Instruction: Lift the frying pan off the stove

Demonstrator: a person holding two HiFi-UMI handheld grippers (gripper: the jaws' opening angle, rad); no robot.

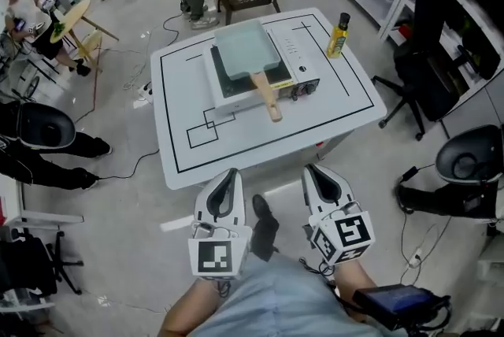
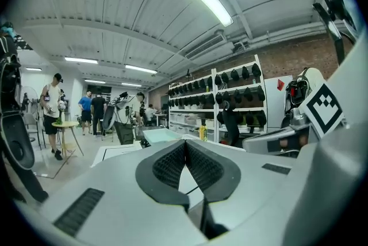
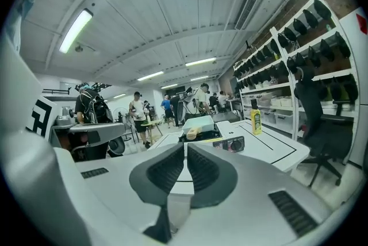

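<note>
left gripper and right gripper: fingers together, holding nothing; frying pan rests on stove, well ahead of the fingertips.

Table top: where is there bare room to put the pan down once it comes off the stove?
The widest bare patch of the table lies left of the stove, out to the left edge. A bare strip runs along the near edge, past the pan handle's tip. Right of the stove is tighter: the bottle stands at the far right.
</note>
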